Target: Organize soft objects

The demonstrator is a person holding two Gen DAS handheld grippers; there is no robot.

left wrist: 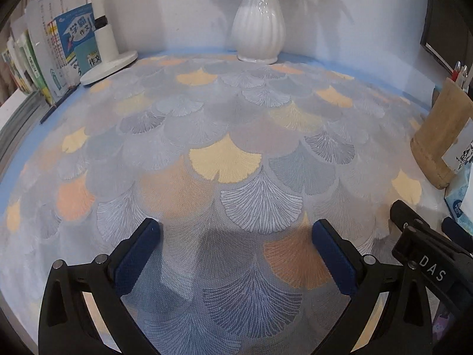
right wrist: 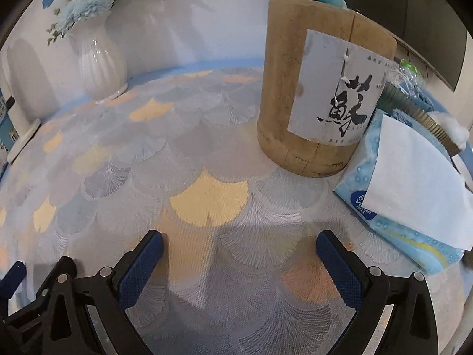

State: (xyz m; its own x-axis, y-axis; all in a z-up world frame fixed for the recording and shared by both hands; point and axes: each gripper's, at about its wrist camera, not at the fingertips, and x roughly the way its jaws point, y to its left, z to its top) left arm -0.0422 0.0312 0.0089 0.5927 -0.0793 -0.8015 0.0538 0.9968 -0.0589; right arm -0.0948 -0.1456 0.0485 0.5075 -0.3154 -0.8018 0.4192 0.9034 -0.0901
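A light blue tissue pack [right wrist: 411, 204] with a white tissue [right wrist: 414, 174] sticking out lies on the patterned tablecloth at the right, next to a bamboo holder [right wrist: 322, 88]. A white fluffy wad [right wrist: 455, 131] shows behind it. My right gripper [right wrist: 239, 254] is open and empty, left of the pack and above the cloth. My left gripper [left wrist: 236, 242] is open and empty over the cloth's middle. The pack's edge also shows in the left wrist view [left wrist: 461, 204], beyond the right gripper's black body [left wrist: 425, 254].
A white ribbed vase [left wrist: 257, 23] with blue flowers stands at the back by the wall. Books [left wrist: 59, 53] and a white round-based stand [left wrist: 108, 59] are at the back left, with a pen [left wrist: 57, 105] beside them. The bamboo holder [left wrist: 443, 130] holds pens.
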